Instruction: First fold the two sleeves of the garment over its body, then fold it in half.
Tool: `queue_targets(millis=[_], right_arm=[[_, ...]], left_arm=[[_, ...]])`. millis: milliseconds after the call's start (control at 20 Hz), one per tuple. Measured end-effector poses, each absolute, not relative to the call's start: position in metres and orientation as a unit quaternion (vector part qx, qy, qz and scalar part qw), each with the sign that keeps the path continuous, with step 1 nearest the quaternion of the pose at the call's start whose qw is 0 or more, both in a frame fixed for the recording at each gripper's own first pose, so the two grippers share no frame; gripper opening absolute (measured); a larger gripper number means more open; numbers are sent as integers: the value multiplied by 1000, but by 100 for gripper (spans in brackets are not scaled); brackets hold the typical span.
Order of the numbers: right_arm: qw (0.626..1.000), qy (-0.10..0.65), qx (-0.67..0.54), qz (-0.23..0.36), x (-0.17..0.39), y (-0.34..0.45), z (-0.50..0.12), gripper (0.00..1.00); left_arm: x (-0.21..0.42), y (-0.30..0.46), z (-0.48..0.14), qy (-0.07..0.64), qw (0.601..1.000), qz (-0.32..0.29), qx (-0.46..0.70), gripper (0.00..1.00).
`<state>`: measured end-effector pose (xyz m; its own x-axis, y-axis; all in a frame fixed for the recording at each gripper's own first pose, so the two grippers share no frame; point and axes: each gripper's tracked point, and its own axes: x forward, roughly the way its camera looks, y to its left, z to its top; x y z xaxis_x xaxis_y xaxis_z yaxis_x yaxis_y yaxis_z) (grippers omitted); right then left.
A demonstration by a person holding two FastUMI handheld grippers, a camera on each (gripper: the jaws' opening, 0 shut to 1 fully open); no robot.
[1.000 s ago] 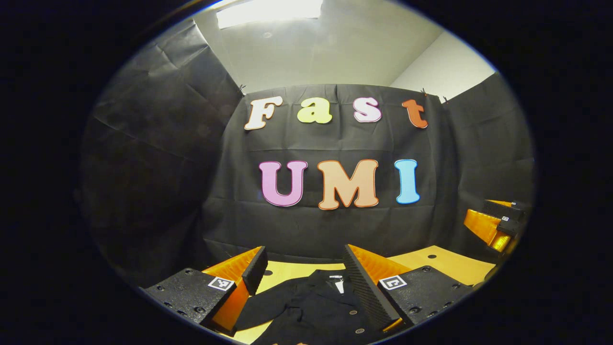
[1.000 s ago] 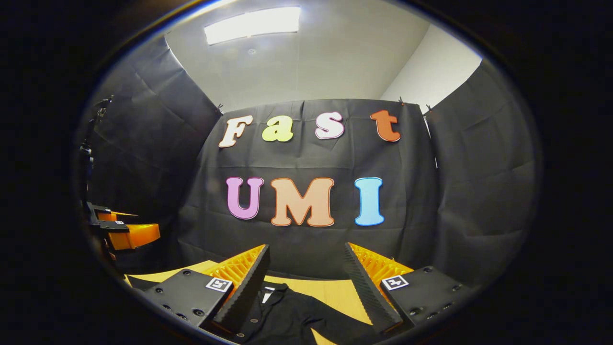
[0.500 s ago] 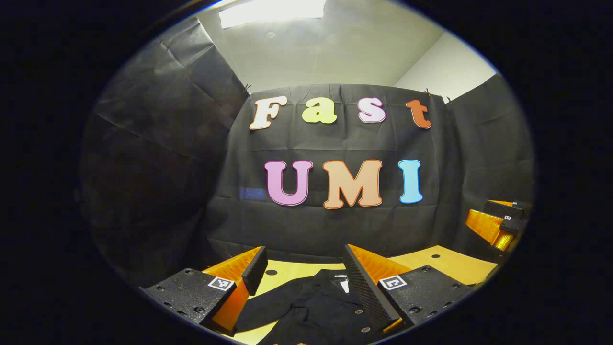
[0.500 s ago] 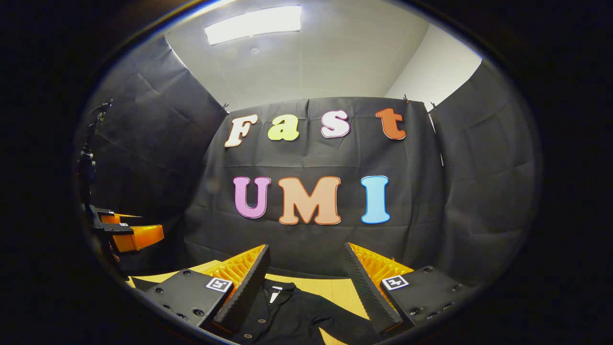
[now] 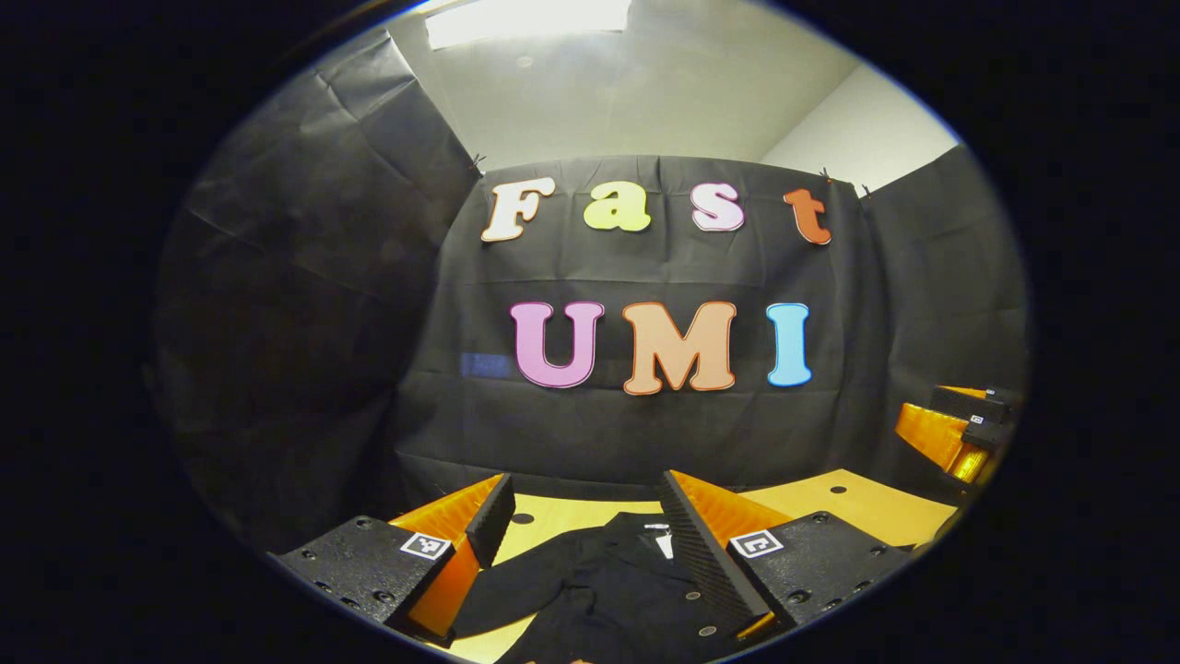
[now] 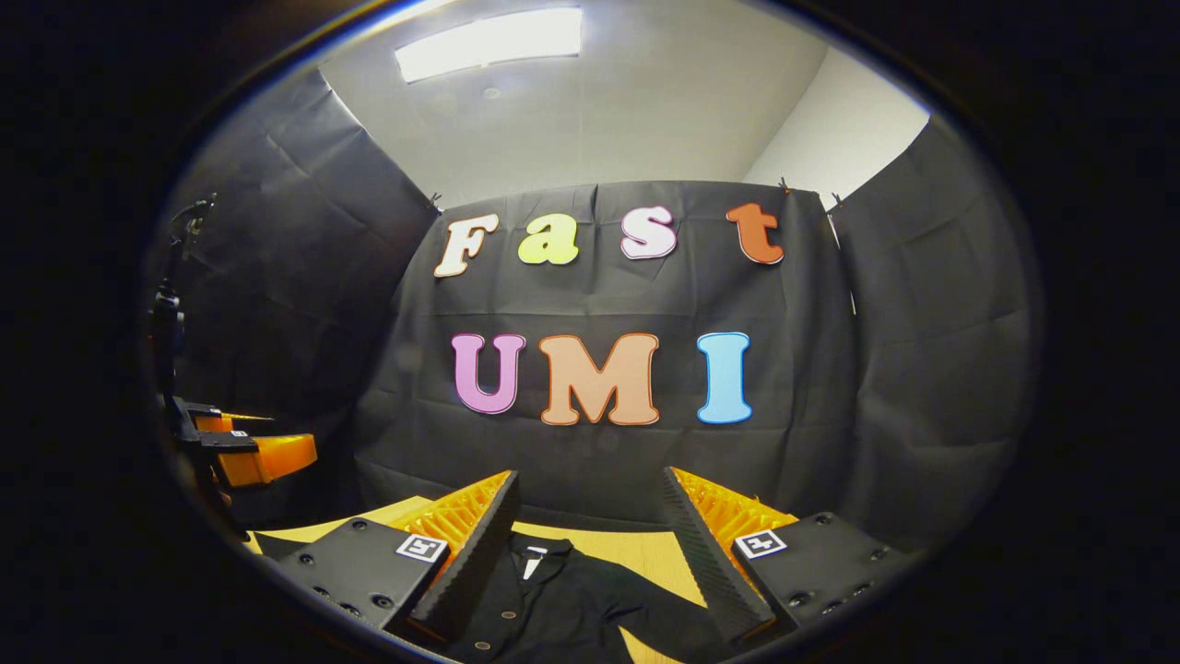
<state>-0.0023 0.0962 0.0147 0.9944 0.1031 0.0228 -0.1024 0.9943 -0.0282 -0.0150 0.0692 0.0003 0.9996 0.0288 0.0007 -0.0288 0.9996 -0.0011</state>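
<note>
A black button-up garment (image 5: pixel 599 590) lies flat on the yellow-tan table (image 5: pixel 857 507), collar toward the booth wall, one sleeve spread to the left. In the left gripper view my left gripper (image 5: pixel 585 503) hovers open above it, nothing between its fingers. The same garment (image 6: pixel 562 599) appears in the right gripper view, its other sleeve reaching right below my right gripper (image 6: pixel 590 498), which is open too and holds nothing. Each gripper appears far off in the other's view: the right gripper (image 5: pixel 959 429) at the right edge, the left gripper (image 6: pixel 244 447) at the left edge.
Black cloth walls close the booth on three sides. The table (image 6: pixel 636 549) runs back to the rear wall. A dark stand (image 6: pixel 171 304) rises at the left in the right gripper view.
Both views have tipped slightly downward, so a little more of the garment and table shows. Both grippers stay open.
</note>
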Motion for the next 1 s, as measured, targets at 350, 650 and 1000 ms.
queue_targets(millis=[350, 650, 1000], right_arm=[[998, -5, -15, 56, -1, 98, 10, 96], [998, 5, -14, 58, 6, 89, 8, 97], [997, 29, -44, 53, 15, 44, -6, 99]], left_arm=[[-14, 72, -2, 7, 1000, 17, 1, 94], [-9, 66, -3, 10, 1000, 14, -3, 94], [-2, 49, 3, 4, 1000, 3, -2, 94]])
